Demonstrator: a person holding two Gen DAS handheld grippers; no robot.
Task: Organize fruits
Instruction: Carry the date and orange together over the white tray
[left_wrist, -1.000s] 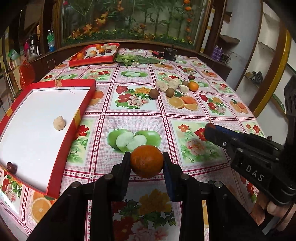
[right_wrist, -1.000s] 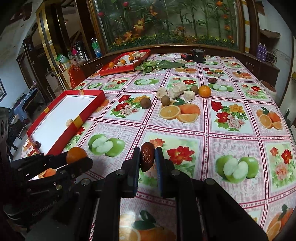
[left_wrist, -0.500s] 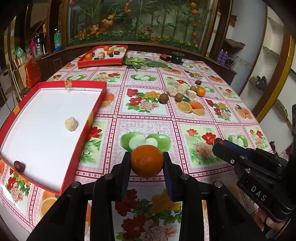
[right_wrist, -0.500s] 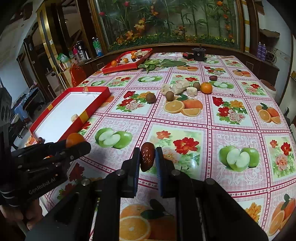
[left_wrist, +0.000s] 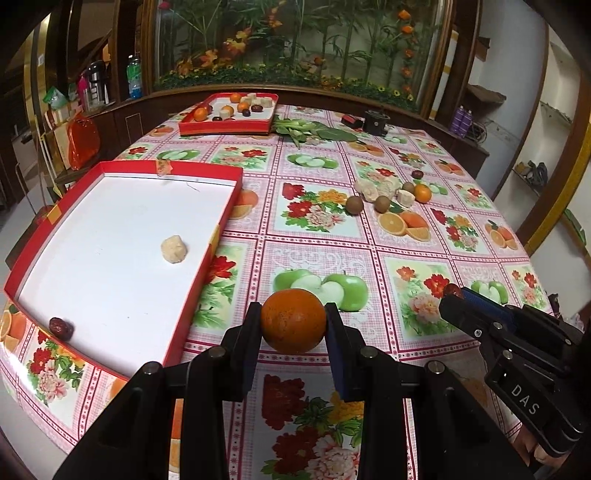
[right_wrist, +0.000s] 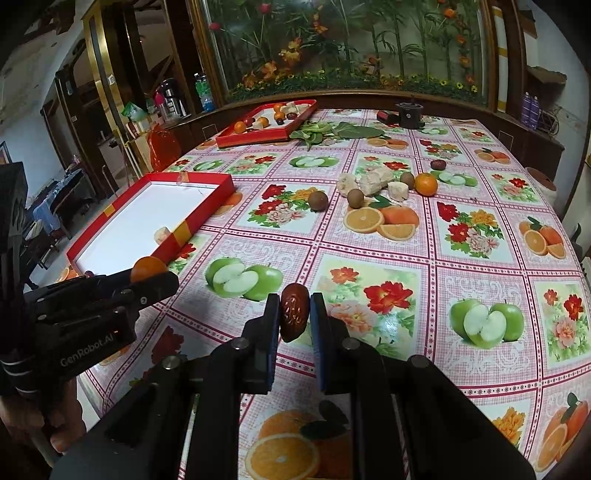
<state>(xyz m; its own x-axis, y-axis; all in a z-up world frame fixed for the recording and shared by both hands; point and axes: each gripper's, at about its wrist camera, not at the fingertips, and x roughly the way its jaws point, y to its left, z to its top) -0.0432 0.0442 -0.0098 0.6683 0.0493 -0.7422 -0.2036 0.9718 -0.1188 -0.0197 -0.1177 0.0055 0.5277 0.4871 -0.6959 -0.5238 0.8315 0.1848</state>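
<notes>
Over the near edge of a table with a fruit-print tablecloth (left_wrist: 314, 218), left gripper (left_wrist: 293, 325) is clamped on an orange (left_wrist: 293, 320), fruit pinched between both pads, held above the cloth just right of the near red tray (left_wrist: 207, 258). Right gripper (right_wrist: 294, 314) is clamped on a dark red date (right_wrist: 294, 312), held upright between the pads, also above the cloth. In the left wrist view the right gripper shows at lower right with the date tip poking out; in the right wrist view the left gripper sits at lower left with the orange visible on top, person's hand (right_wrist: 55, 417) gripping its handle

Near red tray has a white floor, holds a pale lumpy piece (left_wrist: 173, 249) near the middle and another date (left_wrist: 61, 328) at its near corner, the two well apart. Loose pile on the cloth further back: two brown round fruits (left_wrist: 354, 204), pale chunks (left_wrist: 376, 186), a small orange (left_wrist: 422, 192), a dark red fruit (left_wrist: 417, 173) behind it. Far red tray (left_wrist: 229, 127) at the table's back left carries oranges, dates, pale pieces mixed together. Green leaves (left_wrist: 314, 129) lie just right of that far tray, a black object (left_wrist: 375, 122) beyond them
</notes>
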